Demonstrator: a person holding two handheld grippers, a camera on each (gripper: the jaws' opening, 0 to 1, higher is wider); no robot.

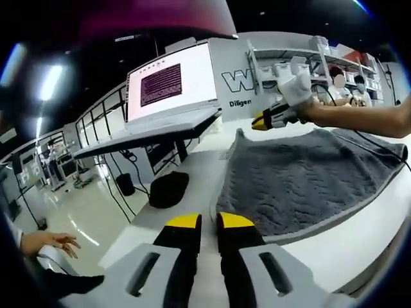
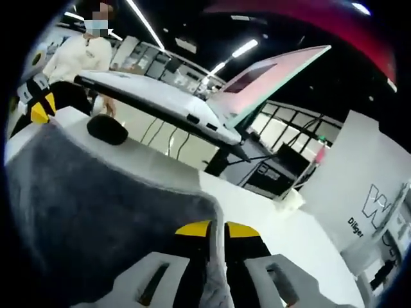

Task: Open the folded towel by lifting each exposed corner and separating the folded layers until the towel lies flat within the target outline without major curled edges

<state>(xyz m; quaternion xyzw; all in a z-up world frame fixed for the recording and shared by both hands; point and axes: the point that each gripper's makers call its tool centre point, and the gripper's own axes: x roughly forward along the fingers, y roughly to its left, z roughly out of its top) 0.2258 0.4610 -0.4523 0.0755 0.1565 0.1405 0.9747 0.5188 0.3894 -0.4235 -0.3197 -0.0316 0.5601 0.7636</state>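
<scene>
Towel [image 1: 302, 176] position: the grey fabric lies spread on the white table [image 1: 359, 240], in front of the open laptop [image 1: 170, 96], which sits on a raised stand. In the left gripper view most of the cloth rests flat, while its far corner near the laptop rises into a small peak.

That peak exists because your right gripper [image 2: 215, 230] is pinching it. In the right gripper view a fold of fabric runs up between the yellow-tipped jaws, which are pressed together on it. The left gripper view shows the same tool [image 1: 273, 119] from outside, held at that raised corner. Holding the corner clear of the table likely lets the layer be drawn outward without dragging the rest.

Your left gripper [image 1: 209, 223] hangs just short of the near towel edge, jaws almost closed with a narrow gap and nothing between them. It appears staged to take that near edge. A black object [image 1: 168, 188] lies beside the towel; keep the cloth clear of it.

No target outline can be made out.
</scene>
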